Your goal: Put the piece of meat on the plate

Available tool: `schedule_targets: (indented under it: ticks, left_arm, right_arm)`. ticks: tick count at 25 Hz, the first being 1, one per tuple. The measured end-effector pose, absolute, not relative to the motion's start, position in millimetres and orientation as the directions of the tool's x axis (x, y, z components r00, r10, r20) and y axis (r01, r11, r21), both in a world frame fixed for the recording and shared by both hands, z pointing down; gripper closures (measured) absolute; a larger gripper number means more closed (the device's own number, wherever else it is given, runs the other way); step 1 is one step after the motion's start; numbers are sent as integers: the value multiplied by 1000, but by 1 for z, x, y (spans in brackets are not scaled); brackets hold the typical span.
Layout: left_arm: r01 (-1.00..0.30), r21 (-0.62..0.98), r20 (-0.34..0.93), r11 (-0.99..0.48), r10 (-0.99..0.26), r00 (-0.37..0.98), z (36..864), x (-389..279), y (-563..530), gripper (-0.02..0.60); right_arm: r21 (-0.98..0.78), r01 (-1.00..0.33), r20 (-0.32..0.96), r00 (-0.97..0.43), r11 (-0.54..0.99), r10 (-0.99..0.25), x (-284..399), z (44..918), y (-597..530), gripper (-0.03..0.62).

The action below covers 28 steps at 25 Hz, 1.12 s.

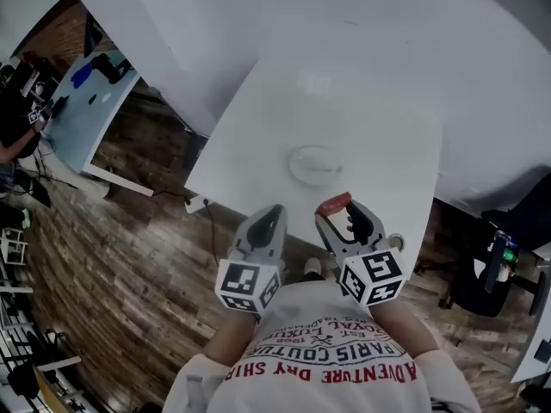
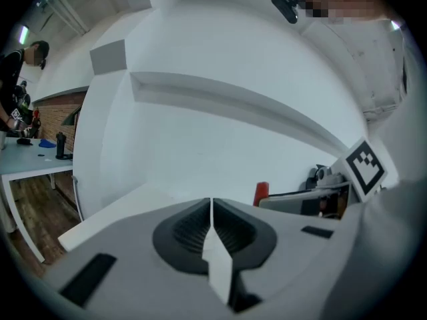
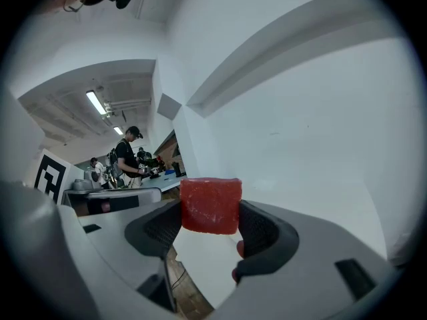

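My right gripper point(image 1: 334, 208) is shut on a red piece of meat point(image 3: 211, 205), a square-faced block clamped between its black pads; in the head view the meat point(image 1: 334, 203) shows at the jaw tips over the table's near edge. A clear glass plate point(image 1: 314, 163) lies on the white table point(image 1: 344, 119), just beyond the right gripper. My left gripper point(image 1: 270, 216) is shut with nothing in it, its jaws pressed together, held beside the right one at the near table edge. In the left gripper view the meat point(image 2: 261, 193) peeks out at the right.
Wooden floor point(image 1: 129, 256) lies left of and below the table. A second white table point(image 1: 86, 114) with a person at it stands at the far left. A dark chair point(image 1: 495, 269) sits at the right. White walls rise behind the table.
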<state>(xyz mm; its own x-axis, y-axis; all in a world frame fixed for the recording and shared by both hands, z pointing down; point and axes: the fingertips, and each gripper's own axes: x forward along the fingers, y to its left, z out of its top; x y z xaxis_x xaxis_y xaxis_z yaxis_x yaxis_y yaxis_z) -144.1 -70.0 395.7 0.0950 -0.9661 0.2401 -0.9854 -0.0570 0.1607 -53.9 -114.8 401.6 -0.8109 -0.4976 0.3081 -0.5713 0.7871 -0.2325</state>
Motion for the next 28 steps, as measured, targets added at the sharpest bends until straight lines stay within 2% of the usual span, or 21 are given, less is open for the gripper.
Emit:
schedule_targets:
  ticks: [8,17,23,28]
  left_arm:
    - [-983,153,281,-102,-949,142,403,-159,-132,566]
    - [-941,168,300,-294,-894,333,414,-170,-201,566]
    - [-903,181,310,-390,-849,428,420,-200,-245,566]
    - [-871,158,359,-465,-795,489,441,-217,-262,566]
  right_arm:
    - [-267,-634,345,-766,726,-543,-57,418,-178,321]
    - [-263,-753,397,-655,604,-643,-71,432,-224,321]
    - [-238,-835,480,-546,497,-687,-86,450,-242,321]
    - [-208,-872,575,-476,443,-666,-108,480,-254,321]
